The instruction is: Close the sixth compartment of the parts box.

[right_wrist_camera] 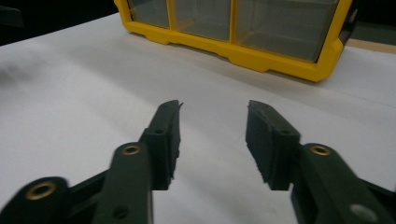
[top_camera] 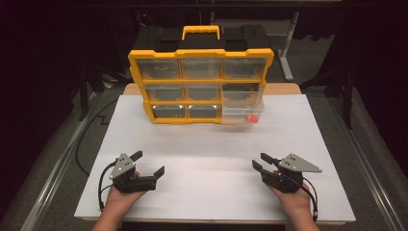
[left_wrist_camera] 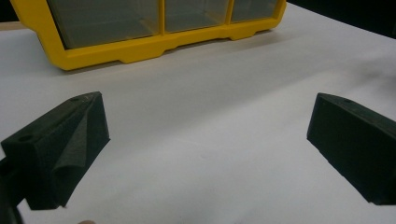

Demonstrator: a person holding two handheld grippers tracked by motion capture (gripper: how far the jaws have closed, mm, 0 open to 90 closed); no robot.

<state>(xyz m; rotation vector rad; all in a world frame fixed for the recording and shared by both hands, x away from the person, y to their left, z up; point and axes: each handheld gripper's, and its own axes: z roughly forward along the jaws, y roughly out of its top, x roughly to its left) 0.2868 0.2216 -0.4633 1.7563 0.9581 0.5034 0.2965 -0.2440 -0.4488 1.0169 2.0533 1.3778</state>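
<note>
A yellow and black organizer box (top_camera: 201, 79) with clear drawers stands upright at the back of the white table (top_camera: 211, 192). Its bottom right drawer (top_camera: 242, 108) is pulled out and holds a small red item (top_camera: 251, 118). At the front left, a hand holds my left gripper (top_camera: 149, 162) with its jaws wide open and nothing between them. My right gripper (top_camera: 260, 160) rests at the front right, jaws narrower but apart, also empty. The left gripper view shows the left gripper (left_wrist_camera: 208, 116) facing the box's yellow base (left_wrist_camera: 140, 46). The right gripper (right_wrist_camera: 212, 109) likewise faces the box (right_wrist_camera: 243, 51).
Bare white tabletop lies between the grippers and the box. The table's front edge (top_camera: 211, 220) runs just behind both hands. Dark floor and a metal rail (top_camera: 53, 178) flank the table on the left, and a black cable (top_camera: 89, 139) trails there.
</note>
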